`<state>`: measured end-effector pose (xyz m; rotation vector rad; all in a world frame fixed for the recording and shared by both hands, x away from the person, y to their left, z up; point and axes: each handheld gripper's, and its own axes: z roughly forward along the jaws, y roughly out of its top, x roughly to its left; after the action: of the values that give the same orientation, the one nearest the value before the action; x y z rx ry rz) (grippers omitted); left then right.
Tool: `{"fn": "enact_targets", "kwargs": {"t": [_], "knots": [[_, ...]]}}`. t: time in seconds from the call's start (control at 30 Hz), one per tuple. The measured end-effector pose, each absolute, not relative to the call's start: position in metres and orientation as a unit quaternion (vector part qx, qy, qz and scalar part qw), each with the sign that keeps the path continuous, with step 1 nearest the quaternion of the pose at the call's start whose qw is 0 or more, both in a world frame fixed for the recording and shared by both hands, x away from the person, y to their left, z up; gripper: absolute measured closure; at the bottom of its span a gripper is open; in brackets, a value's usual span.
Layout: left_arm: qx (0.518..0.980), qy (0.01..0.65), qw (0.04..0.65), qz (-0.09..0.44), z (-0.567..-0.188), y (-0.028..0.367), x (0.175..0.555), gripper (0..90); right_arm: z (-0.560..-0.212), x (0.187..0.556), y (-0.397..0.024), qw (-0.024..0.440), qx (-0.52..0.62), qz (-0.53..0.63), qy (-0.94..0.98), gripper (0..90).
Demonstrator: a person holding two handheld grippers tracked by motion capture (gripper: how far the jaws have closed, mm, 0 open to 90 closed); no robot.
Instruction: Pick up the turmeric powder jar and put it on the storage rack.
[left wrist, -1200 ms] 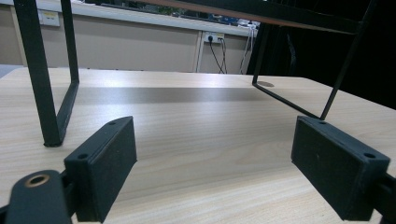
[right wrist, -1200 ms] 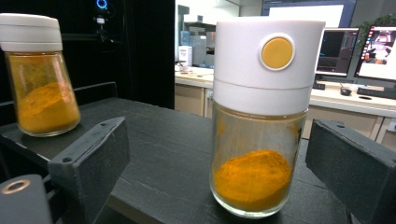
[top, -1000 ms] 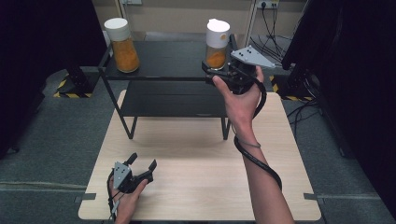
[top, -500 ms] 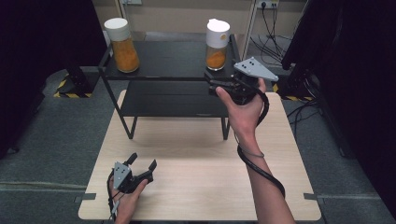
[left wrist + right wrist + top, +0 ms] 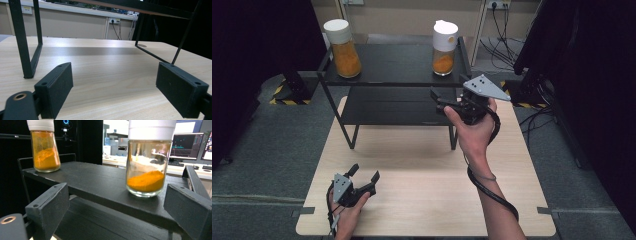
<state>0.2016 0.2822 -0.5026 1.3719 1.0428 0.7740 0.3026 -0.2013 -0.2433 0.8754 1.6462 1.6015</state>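
The jar (image 5: 445, 47) nearest the right gripper (image 5: 443, 99), a glass one with a white lid and orange powder filling its lower part, is seen upright on the right end of the top shelf of a black rack (image 5: 397, 65). In the right gripper view the same jar (image 5: 149, 160) is framed between the two black fingers (image 5: 48, 208), which are spread wide and closed on nothing; the jar is set beyond them and is not touched, and the front edge of the shelf (image 5: 100, 187) lies between fingers and glass. The right gripper is held in a raised hand (image 5: 472, 131) just in front of the rack's right front corner, pointed toward the jar, with its grey three-cornered plate on top and its cable trailed back along the forearm. A second jar (image 5: 343, 48) of the same kind, fuller of orange powder, is placed at the left end of the same shelf, well apart from the first. The left gripper (image 5: 363, 176) is rested low near the front left of the wooden worktop (image 5: 422, 170), its fingers (image 5: 56, 88) likewise wide apart with only bare wood between them, the rack's legs being seen beyond.
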Motion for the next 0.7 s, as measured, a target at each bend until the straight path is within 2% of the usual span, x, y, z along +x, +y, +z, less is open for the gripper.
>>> {"fn": "enact_targets", "kwargs": {"t": [0.7], "knots": [[0.587,0.447,0.587,0.333,-0.503,0.282,0.201,13.3,-0.272,0.285,-0.208,0.329,0.327,0.605,0.648,6.6]]}}
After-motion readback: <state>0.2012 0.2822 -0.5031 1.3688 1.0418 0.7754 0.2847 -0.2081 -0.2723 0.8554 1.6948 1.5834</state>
